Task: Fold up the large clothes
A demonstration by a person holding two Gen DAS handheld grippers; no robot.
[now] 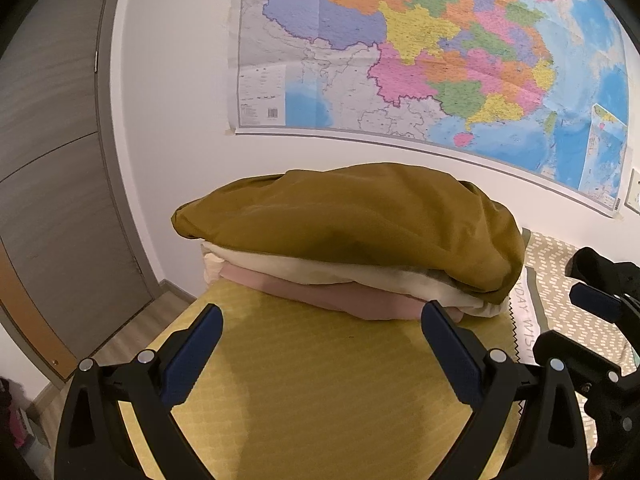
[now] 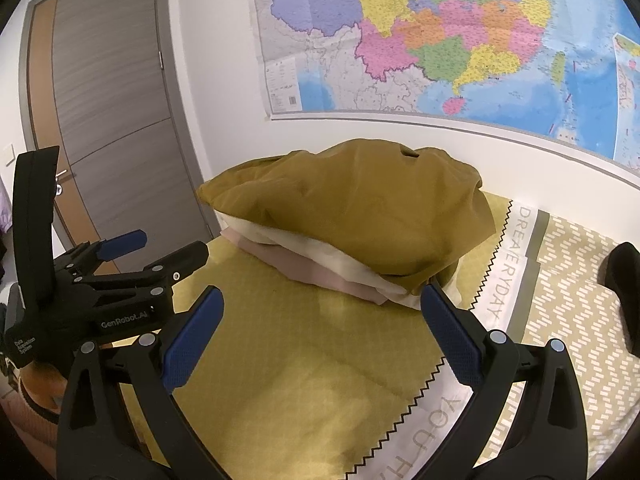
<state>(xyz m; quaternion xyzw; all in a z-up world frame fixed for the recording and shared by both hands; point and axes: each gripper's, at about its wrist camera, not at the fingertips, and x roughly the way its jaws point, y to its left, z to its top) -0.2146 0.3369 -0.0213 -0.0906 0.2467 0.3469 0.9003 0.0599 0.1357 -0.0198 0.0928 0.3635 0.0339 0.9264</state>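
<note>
A stack of folded clothes lies on the yellow bedspread: a mustard-brown garment on top, a cream one under it, a pink one at the bottom. The stack also shows in the right wrist view. My left gripper is open and empty, just in front of the stack. My right gripper is open and empty, also just short of the stack, to the right of the left one. The left gripper shows in the right wrist view.
A large coloured map hangs on the white wall behind the bed. A grey door stands at the left. The bedspread has a white lettered band and a patterned section at the right. A dark object lies at far right.
</note>
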